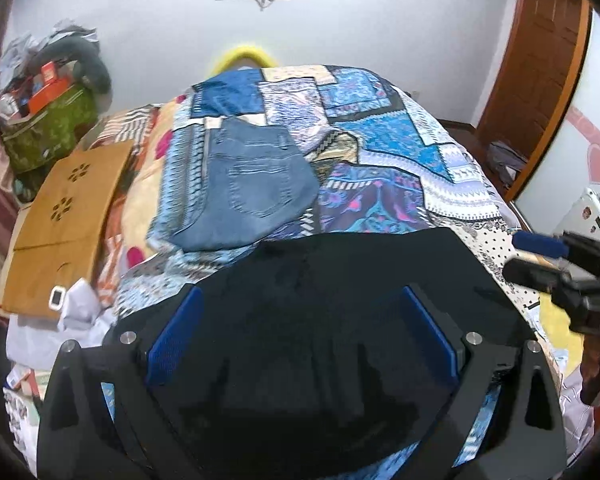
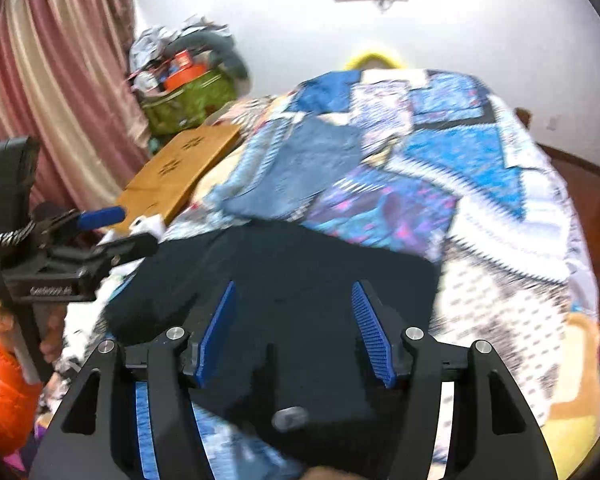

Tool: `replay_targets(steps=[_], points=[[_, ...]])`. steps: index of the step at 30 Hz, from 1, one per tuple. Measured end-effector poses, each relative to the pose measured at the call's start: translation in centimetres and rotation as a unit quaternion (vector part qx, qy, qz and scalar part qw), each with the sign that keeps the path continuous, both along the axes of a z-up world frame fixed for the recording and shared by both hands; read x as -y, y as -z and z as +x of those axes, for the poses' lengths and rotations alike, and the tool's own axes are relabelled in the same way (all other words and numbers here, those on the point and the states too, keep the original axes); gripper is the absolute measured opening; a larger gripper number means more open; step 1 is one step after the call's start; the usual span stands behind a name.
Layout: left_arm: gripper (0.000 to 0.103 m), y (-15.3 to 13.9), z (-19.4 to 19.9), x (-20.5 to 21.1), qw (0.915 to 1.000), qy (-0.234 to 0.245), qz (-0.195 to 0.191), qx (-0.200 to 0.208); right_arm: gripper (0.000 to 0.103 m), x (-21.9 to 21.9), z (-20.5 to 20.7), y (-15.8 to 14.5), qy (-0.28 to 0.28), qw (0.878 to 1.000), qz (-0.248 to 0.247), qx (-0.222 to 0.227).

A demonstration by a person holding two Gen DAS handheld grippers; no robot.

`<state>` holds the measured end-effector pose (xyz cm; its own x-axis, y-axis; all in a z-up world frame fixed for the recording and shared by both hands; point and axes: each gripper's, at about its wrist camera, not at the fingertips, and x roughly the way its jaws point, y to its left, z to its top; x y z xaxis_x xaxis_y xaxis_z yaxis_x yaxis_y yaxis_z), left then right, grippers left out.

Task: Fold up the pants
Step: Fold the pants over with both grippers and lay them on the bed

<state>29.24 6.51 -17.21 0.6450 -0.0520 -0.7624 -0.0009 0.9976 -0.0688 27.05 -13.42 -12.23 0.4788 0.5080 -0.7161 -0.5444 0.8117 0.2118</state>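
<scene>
Black pants [image 1: 340, 280] lie folded flat on the patchwork bedspread at the near edge of the bed; they also show in the right wrist view [image 2: 300, 272]. My left gripper [image 1: 300, 300] is open, its blue pads spread wide just above the black pants, holding nothing. My right gripper [image 2: 294, 296] is open over the same pants, empty. The right gripper shows at the right edge of the left wrist view [image 1: 540, 256]. The left gripper shows at the left of the right wrist view [image 2: 112, 228].
Folded blue jeans [image 1: 252, 184] lie farther back on the bedspread [image 1: 400, 152]. A tan wooden board [image 1: 64, 216] lies along the bed's left side, with a green bag of clutter [image 1: 48, 120] behind it. A pink curtain [image 2: 40, 100] hangs at left, a wooden door [image 1: 540, 80] at right.
</scene>
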Motion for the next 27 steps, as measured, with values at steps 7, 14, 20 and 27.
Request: replay_targets(steps=[7, 14, 20, 27], points=[[0.099, 1.7, 4.0, 3.3, 0.9992, 0.032, 0.013, -0.02, 0.056, 1.3, 3.6, 2.1, 0.01, 1.0, -0.01, -0.017], [0.099, 5.7, 6.7, 4.7, 0.9965, 0.039, 0.032, -0.066, 0.056, 1.0, 4.9, 6.1, -0.02, 0.998, -0.034, -0.056], [0.099, 9.0, 6.7, 4.7, 0.9916, 0.052, 0.05, -0.107, 0.056, 1.3, 4.6, 8.7, -0.03, 0.994, -0.052, -0.088], [0.101, 8.7, 5.0, 4.7, 0.9918, 0.049, 0.068, -0.096, 0.056, 2.9, 2.6, 8.4, -0.017, 0.995, -0.056, -0.08]])
